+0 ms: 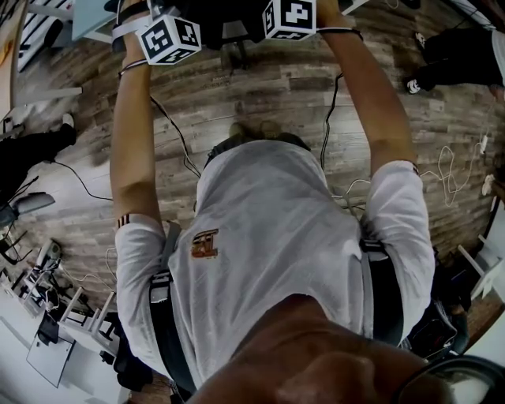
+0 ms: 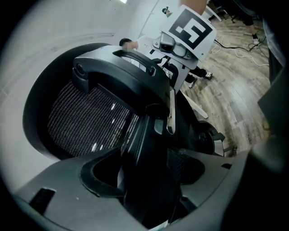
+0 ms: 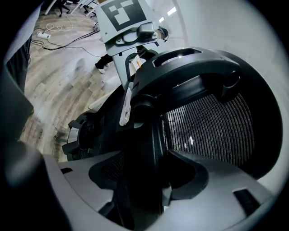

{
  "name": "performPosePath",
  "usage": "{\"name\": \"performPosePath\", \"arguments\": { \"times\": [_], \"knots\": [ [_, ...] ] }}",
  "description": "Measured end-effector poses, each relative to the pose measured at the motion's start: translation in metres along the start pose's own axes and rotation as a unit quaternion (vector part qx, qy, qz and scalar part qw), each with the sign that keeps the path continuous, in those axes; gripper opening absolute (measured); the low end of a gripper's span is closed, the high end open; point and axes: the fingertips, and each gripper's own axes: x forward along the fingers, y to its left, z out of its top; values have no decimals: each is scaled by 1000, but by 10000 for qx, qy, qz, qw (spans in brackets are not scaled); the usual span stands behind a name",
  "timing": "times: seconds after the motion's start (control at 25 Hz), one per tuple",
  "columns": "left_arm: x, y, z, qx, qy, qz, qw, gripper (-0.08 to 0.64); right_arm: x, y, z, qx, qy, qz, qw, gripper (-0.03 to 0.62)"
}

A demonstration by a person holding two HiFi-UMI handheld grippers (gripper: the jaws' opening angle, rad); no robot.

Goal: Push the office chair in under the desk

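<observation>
The black office chair fills both gripper views: its mesh back (image 2: 86,122) (image 3: 207,126) hangs under a curved top bar (image 2: 117,67) (image 3: 189,72). My left gripper (image 2: 149,180) is shut on the chair's dark back frame, which runs up between its grey jaws. The right gripper (image 3: 144,180) is shut on the same frame from the other side. Each sees the other's marker cube (image 2: 192,29) (image 3: 123,12) beyond the top bar. In the head view both arms reach forward; only the cubes (image 1: 168,38) (image 1: 289,17) show, and the jaws and chair are mostly cut off at the top edge.
Wood-plank floor (image 1: 260,87) with loose cables (image 1: 170,126) lies underfoot. The chair's base (image 2: 212,140) is near the floor. People's dark legs and shoes stand at the right (image 1: 458,55) and left (image 1: 31,150). A pale surface (image 1: 91,20) is at top left.
</observation>
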Motion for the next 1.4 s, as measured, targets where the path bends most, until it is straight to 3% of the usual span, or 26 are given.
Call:
{"name": "performPosePath", "arguments": {
  "times": [1.4],
  "knots": [
    [30,24,-14,103,43,-94,9999,328,33,-17,3,4,1,3,10000,261]
  ]
}}
